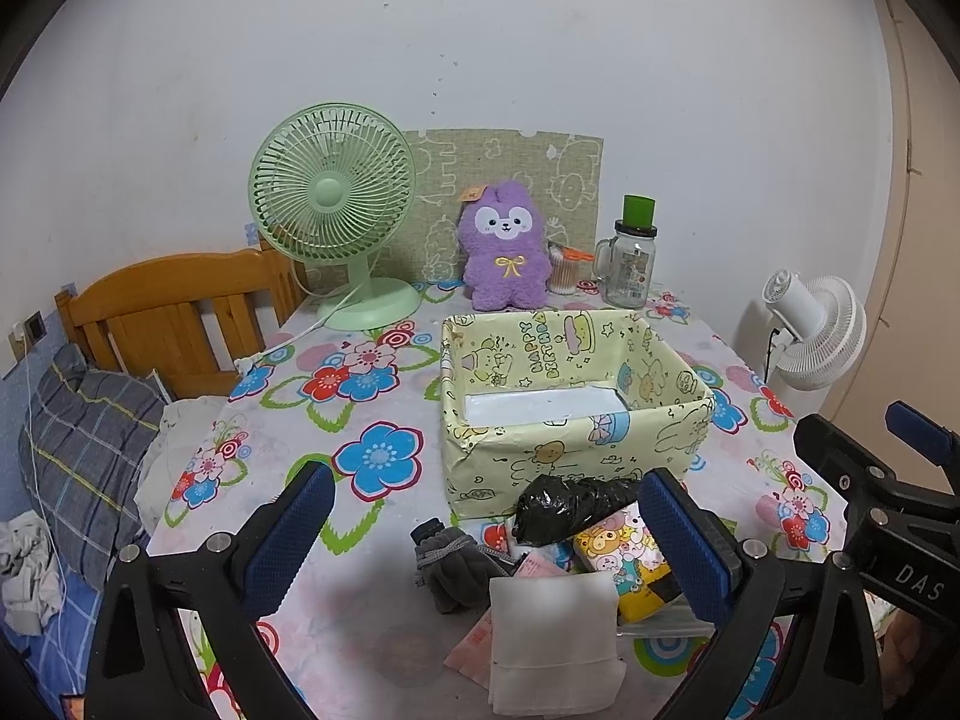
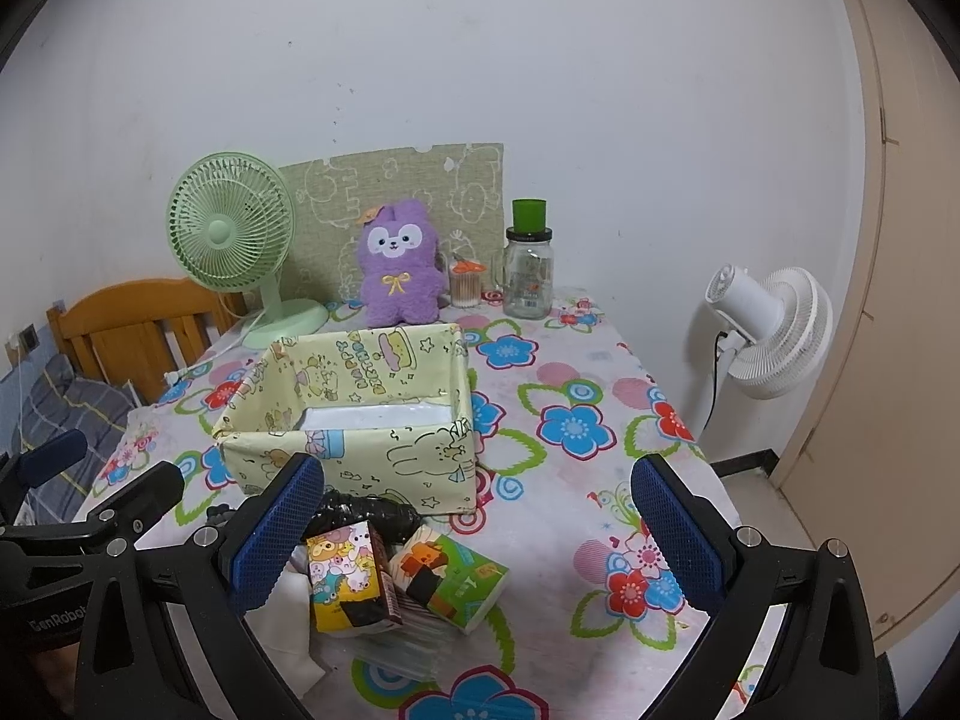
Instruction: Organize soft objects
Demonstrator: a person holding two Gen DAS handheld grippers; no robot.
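The soft things sit in a small heap on the table point(image 1: 372, 540), right against the near wall of the box point(image 1: 576, 450): a grey glove point(image 1: 450, 564), a folded white cloth point(image 1: 552, 642), a black bag point(image 1: 570, 507) touching the box, a cartoon tissue pack point(image 2: 345, 582) and a second pack point(image 2: 450, 582) with a green side leaning just beside it. Something pink and flat pokes out under the cloth, too hidden to name. The box, wrapped in pale yellow birthday paper, stands open with only its white floor showing inside. The left hand-held gripper point(image 1: 486, 534) hangs over the heap with its blue pads spread wide, gripping nothing; the right hand-held gripper point(image 2: 480, 534) is just beside it, equally wide apart, with the packs near its left pad and bare flowered tablecloth under the rest. At the back of the table a purple plush point(image 1: 504, 246) stands upright against a patterned board, a green fan point(image 1: 336, 216) to its left, a glass jar point(image 1: 630, 264) with a green cap to its right. Off the table's right edge stands a white fan point(image 2: 762, 336); on the left is a bed point(image 1: 78, 420) with a wooden headboard.
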